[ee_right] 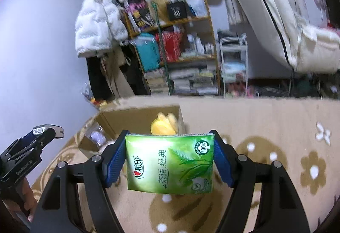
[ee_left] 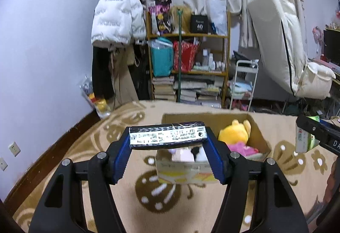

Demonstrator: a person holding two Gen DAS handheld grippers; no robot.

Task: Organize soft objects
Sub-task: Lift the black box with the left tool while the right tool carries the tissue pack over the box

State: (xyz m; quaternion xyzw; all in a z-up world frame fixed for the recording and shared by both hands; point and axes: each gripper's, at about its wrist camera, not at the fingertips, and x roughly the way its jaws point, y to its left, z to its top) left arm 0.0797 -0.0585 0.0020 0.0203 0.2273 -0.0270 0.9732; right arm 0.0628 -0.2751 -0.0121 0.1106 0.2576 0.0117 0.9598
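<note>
Counting the soft things, two packs are seen held up over the carpet point(ee_left: 286, 133). One dark pack point(ee_left: 167, 136) is squeezed between the pads of the left hand-held gripper point(ee_left: 167, 147). One green tissue pack point(ee_right: 170, 161) is squeezed by the right hand-held gripper point(ee_right: 170, 160). One cardboard box point(ee_left: 258, 133) is seen on the carpet, with one yellow plush toy point(ee_left: 234, 132) inside. Other things in the box are partly hidden and blurred.

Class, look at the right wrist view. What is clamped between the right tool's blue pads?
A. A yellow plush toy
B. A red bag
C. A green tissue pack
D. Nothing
C: the green tissue pack sits pinched between both pads of the right tool.
</note>
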